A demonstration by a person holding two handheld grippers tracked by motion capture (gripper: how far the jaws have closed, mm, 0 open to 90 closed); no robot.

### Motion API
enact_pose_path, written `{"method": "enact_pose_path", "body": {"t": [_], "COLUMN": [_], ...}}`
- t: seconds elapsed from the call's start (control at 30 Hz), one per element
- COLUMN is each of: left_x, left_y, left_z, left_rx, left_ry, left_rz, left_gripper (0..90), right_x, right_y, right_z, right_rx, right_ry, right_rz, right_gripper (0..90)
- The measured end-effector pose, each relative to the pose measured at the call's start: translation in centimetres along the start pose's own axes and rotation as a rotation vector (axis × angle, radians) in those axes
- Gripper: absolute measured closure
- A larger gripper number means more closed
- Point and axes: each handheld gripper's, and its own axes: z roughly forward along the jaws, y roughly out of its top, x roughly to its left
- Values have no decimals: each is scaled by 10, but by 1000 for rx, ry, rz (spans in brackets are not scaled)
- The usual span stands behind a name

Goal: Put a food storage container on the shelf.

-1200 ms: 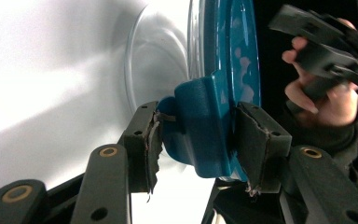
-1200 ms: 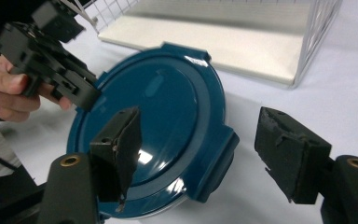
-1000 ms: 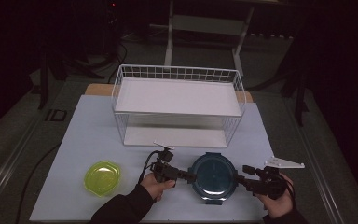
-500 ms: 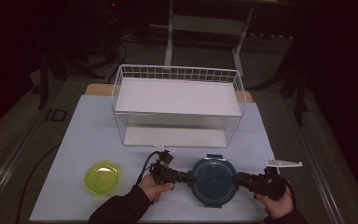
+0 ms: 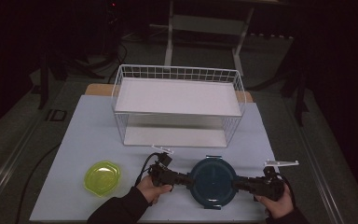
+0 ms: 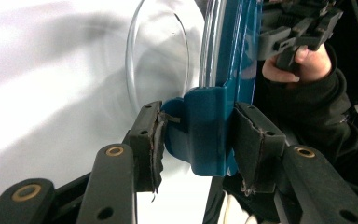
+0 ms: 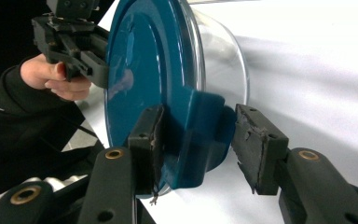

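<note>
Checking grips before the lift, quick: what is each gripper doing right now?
Left gripper: shut on the lid's clip.
Right gripper: jaws just moved; around the opposite clip, one pad apart.

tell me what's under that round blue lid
A clear glass bowl sits under the round blue plastic lid, its wall showing below the rim. Whether anything is inside cannot be seen; the lid covers it.

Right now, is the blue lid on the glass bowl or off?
On. The blue lid covers the glass bowl, its rim against the bowl's edge, and a side clip sits folded down between the fingers.
</note>
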Motion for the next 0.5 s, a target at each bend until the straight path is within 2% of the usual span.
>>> {"method": "enact_pose_path", "body": {"t": [0.1, 0.17, 0.37, 0.5], "left_x": [2, 2, -2, -10], "left_y": [-1, -2, -4, -4], "left_z": [0, 1, 0, -1], "left_rx": [-15, -36, -40, -36], "left_ry": [-8, -8, 9, 36], "left_rz": [-13, -45, -58, -44], "left_gripper": [551, 554, 559, 562], "right_x": [-4, -5, -1, 0], "right_y": [-1, -1, -1, 0], "right_z": [1, 1, 1, 0], "right_rx": [0, -4, -13, -13], "right_ry": [28, 35, 14, 12], "right_rz": [28, 46, 54, 66], "right_gripper": [544, 547, 553, 559]}}
